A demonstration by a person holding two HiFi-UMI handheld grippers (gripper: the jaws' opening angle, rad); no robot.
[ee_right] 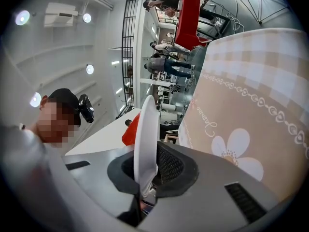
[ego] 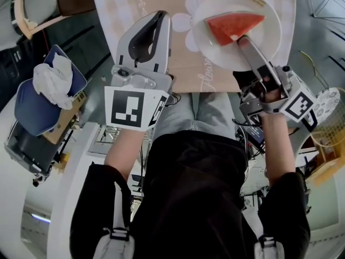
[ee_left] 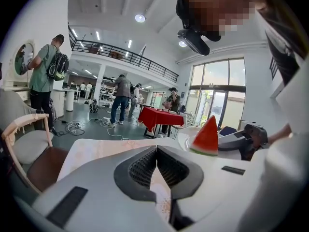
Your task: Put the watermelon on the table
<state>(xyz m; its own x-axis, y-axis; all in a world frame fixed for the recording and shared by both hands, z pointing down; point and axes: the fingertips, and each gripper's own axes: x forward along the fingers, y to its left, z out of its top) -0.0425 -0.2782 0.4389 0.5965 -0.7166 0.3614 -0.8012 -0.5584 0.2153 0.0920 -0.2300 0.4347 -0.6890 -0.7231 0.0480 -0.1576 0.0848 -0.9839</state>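
A red watermelon wedge (ego: 232,26) with a green rind lies on a white plate (ego: 204,43). My right gripper (ego: 243,39) is shut on the plate's near rim and holds it over the table (ego: 135,15), which has a beige checked cloth with flowers. Whether the plate touches the cloth I cannot tell. In the right gripper view the plate (ee_right: 145,129) stands edge-on between the jaws of the right gripper (ee_right: 147,161), with the watermelon (ee_right: 129,132) behind it. My left gripper (ego: 160,16) is shut and empty at the table's near edge. From the left gripper (ee_left: 157,151) the watermelon (ee_left: 207,137) shows to the right.
A wooden chair (ego: 29,12) stands left of the table. A blue cushion with a white cloth (ego: 51,82) lies at the left. A yellow basket (ego: 329,139) is at the right. Several people and a red-covered table (ee_left: 159,116) are far off in the hall.
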